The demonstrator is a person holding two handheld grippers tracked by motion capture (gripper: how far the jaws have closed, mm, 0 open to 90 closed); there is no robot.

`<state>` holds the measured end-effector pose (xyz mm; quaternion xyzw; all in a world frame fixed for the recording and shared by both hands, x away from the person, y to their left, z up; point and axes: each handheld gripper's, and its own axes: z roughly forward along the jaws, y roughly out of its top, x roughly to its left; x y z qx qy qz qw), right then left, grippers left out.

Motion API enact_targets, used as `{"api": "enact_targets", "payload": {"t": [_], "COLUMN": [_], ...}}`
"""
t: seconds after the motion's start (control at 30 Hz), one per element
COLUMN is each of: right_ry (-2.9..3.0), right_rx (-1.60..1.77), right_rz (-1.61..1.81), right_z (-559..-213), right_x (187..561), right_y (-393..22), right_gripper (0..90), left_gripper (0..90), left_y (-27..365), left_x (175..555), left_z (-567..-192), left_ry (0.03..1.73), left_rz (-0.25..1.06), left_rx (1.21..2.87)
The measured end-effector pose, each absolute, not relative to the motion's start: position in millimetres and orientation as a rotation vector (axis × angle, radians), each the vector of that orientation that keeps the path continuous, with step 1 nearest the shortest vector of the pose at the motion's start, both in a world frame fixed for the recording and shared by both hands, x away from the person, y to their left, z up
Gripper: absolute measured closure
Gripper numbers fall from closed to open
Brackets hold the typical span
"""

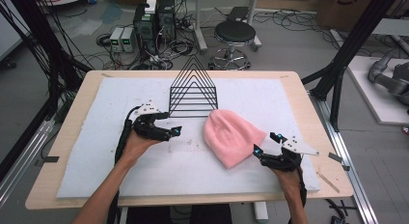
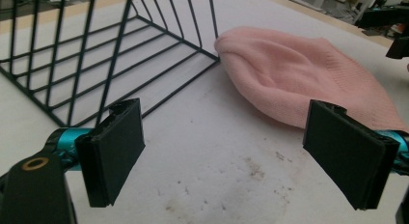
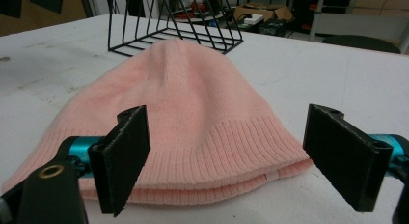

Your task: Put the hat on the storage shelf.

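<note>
While lying flat by the rack (image 1: 193,91): pink hat (image 1: 231,137).
Left gripper (image 1: 170,131) at nine o'clock, right gripper (image 1: 266,146) at four, jaws wide, holding nothing.

In the right gripper view, the right gripper (image 3: 224,159) has its two black jaws spread wide apart, one rising at the lower left and one at the lower right, each on a teal mount. Between and just beyond them lies a pink knit hat (image 3: 183,113), flat on the white table cover (image 3: 337,74). Its ribbed brim faces the gripper, nearest the jaws, and its rounded crown points away. The jaws do not touch the hat. Farther off, just past the crown, stands a black wire rack (image 3: 169,26) with slanted bars. Boxes and other clutter sit blurred in the far background.
</note>
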<state>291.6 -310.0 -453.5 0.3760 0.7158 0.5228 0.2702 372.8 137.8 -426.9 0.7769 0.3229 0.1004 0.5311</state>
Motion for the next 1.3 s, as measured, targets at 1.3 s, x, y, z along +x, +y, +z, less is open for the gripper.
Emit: {"api": "enact_targets", "payload": {"t": [1.3], "right_ry": [1.929], "right_rx": [1.014], "right_rz": [1.410], "right_z": [-453], "right_x": [292], "right_y": [-310], "right_gripper": [16.9], "left_gripper": [17.9], "left_y": [76], "left_x": [407], "left_z": [-443], "left_ry": [0.827], "left_rz": [0.018], "left_rx": [1.860]}}
